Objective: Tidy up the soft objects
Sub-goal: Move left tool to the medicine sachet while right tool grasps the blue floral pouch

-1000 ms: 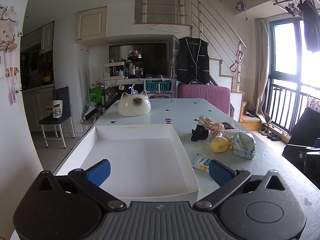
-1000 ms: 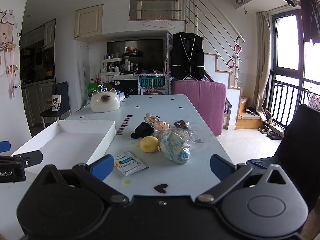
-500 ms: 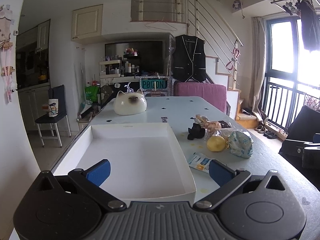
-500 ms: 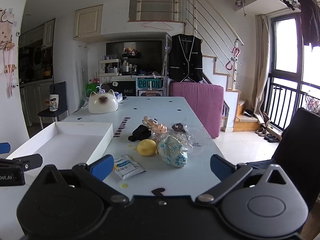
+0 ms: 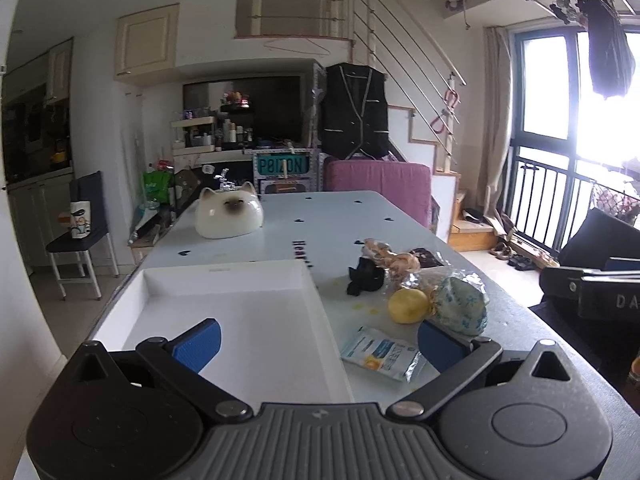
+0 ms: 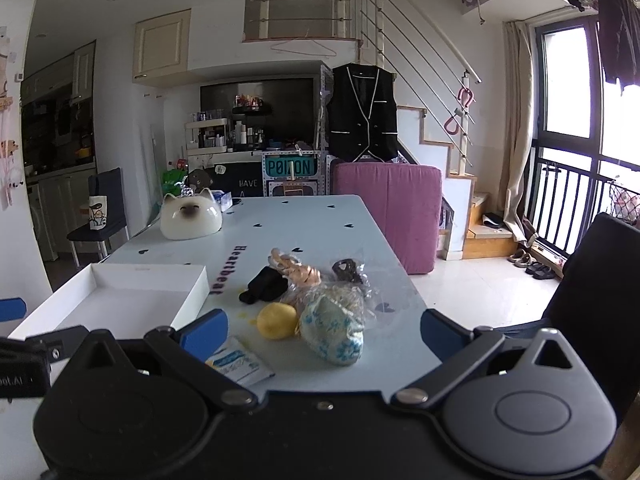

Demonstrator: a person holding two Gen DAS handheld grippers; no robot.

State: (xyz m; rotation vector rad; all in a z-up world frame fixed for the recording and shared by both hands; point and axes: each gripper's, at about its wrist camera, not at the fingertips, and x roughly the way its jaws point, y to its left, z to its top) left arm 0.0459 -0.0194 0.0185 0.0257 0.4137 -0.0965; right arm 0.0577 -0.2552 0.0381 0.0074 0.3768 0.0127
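A pile of soft things lies on the pale blue table: a floral blue-white pouch (image 5: 460, 306) (image 6: 334, 334), a yellow ball (image 5: 408, 306) (image 6: 276, 320), a black cloth piece (image 5: 364, 278) (image 6: 264, 286), a tan bagged item (image 5: 394, 258) (image 6: 298, 270) and a flat white-blue packet (image 5: 380, 354) (image 6: 240, 364). A white open box (image 5: 224, 276) (image 6: 148, 274) sits left of them. My left gripper (image 5: 318, 340) is open and empty above the box's front right corner. My right gripper (image 6: 324, 330) is open and empty just before the pile.
A white cat-face ornament (image 5: 228, 212) (image 6: 191, 216) stands at the table's far left. A purple chair (image 6: 388, 208) is at the far end and a dark chair (image 6: 592, 288) at the right. A dark bagged item (image 6: 348, 270) lies behind the pile.
Both grippers have moved forward toward the pile, and the left one has swung a little right. Both stay open and empty.
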